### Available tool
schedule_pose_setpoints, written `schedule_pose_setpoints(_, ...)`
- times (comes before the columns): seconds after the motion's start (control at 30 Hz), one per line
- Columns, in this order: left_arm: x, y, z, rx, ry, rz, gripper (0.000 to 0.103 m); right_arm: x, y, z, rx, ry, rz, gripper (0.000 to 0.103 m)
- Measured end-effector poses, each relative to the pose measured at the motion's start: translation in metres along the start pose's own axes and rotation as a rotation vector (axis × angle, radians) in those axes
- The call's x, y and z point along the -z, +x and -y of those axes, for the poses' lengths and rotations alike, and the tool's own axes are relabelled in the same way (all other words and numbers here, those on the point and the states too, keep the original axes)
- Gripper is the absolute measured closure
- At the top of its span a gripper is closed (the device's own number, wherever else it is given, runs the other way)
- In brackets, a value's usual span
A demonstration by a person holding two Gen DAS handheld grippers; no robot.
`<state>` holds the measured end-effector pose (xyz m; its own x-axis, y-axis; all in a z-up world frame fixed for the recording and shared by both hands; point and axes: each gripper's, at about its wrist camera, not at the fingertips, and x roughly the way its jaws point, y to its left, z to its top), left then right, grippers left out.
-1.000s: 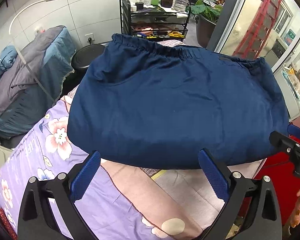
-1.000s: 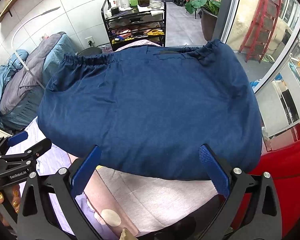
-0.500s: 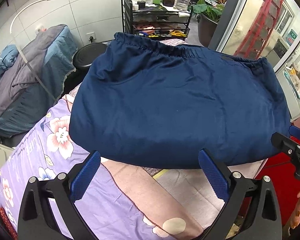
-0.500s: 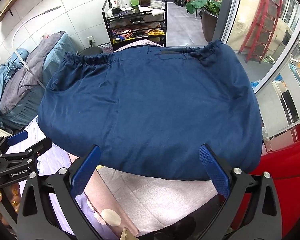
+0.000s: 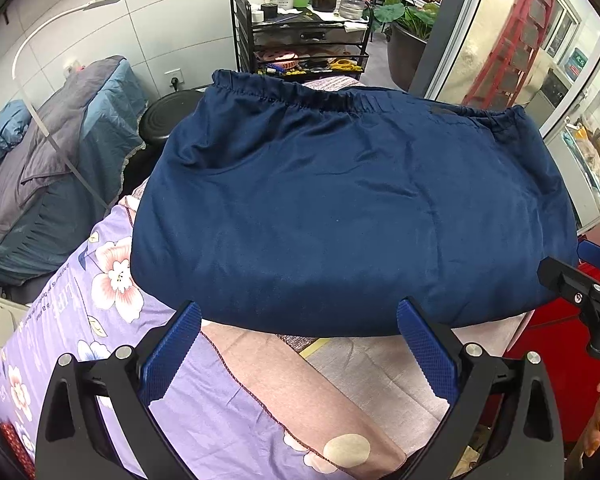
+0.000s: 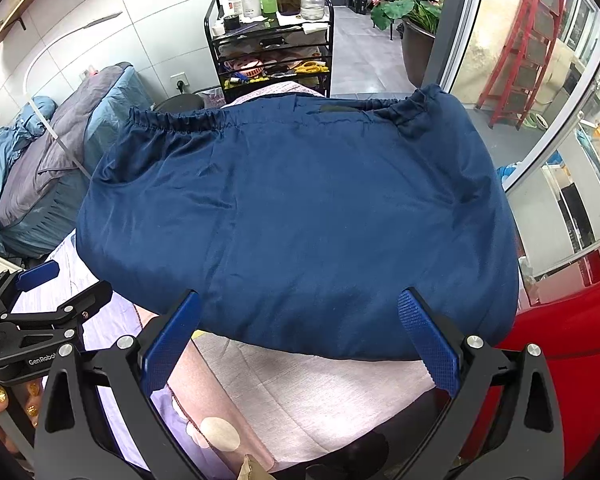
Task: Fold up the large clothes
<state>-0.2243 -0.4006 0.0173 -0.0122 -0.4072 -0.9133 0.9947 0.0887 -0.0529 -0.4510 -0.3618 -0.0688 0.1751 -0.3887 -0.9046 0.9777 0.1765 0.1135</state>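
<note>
The navy garment (image 5: 352,216) looks light, limp and slippery across the bed (image 5: 204,408), so the spread, empty left gripper (image 5: 298,344) and right gripper (image 6: 298,340) should pinch its near fold edge at the corners.

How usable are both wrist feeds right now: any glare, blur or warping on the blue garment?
Left wrist view: sharp, evenly lit blue garment; fisheye bows the window frame; dark vignette in the corners. Right wrist view: equally sharp, with bright daylight through the glass but no glare on the cloth, and a soft shadow under the garment's near edge.
</note>
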Motion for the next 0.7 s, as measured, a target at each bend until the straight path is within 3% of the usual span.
schedule_pose_setpoints(0.5,-0.0005,-0.0010,0.0044,0.002,0.011,0.001,0.006,0.0025,-0.0033,0.0007,0.010,0.002,0.007,0.006)
schedule_pose_setpoints(0.7,0.0002,-0.0014,0.0049,-0.058,0.015,0.002,0.006,0.0034,-0.0042,0.0013,0.011,0.002,0.012,0.006)
